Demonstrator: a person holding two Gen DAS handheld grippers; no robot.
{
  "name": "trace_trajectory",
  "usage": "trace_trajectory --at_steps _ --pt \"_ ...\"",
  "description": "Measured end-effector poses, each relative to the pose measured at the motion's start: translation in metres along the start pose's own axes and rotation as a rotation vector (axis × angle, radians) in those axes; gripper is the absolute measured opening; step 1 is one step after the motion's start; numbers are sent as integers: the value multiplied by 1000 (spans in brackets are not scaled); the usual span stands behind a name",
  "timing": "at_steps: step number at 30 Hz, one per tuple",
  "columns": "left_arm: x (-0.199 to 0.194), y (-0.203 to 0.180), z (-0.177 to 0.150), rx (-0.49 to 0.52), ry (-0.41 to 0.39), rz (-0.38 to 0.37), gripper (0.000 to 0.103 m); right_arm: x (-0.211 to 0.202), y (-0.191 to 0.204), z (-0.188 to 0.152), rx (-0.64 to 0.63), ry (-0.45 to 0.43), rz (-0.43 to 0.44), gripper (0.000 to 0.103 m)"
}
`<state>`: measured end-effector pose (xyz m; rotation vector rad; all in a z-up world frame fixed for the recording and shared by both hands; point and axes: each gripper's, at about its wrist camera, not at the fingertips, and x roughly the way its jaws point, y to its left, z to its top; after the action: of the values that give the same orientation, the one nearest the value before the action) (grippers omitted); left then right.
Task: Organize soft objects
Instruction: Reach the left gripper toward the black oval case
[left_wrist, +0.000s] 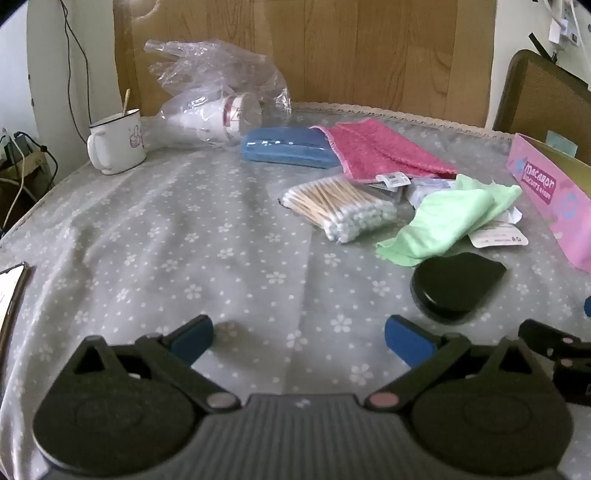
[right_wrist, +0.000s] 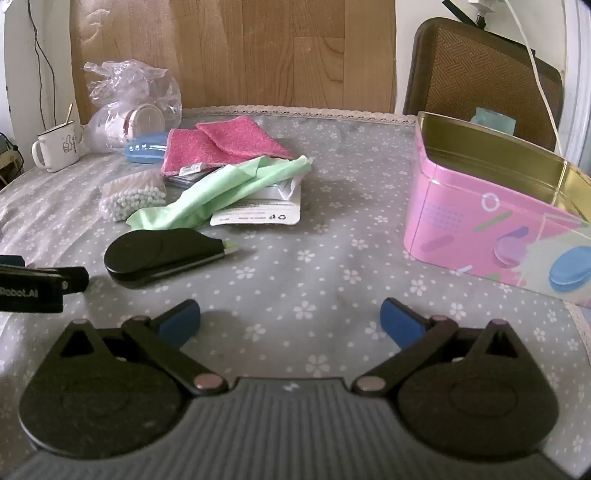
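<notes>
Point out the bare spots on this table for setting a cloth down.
Free: the wide stretch of tablecloth between the mug and the cotton swabs, and the patch between the black case and the pink tin. Crowded: around the green cloth and pink cloths.

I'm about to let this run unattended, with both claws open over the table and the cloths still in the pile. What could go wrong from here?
1. The green cloth is draped over a white packet and touches the cotton swab bag; lifting it may drag them along.
2. The pink cloth overlaps the blue case, which might shift.
3. The pink tin has a tall wall; a hanging cloth could catch its rim.
</notes>
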<state>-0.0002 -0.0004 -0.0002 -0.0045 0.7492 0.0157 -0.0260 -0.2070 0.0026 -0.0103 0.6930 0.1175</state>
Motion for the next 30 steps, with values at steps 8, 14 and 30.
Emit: trace_trajectory --at_steps 8,14,30 --pt "-1 5 0 3 -6 -8 103 0 0 0 0 2 1 103" --pt "-3 12 -4 33 -23 -40 103 -4 -3 -1 -1 2 11 103" --pt "-10 61 -10 -55 -107 -142 101 -17 46 25 -117 -146 228 55"
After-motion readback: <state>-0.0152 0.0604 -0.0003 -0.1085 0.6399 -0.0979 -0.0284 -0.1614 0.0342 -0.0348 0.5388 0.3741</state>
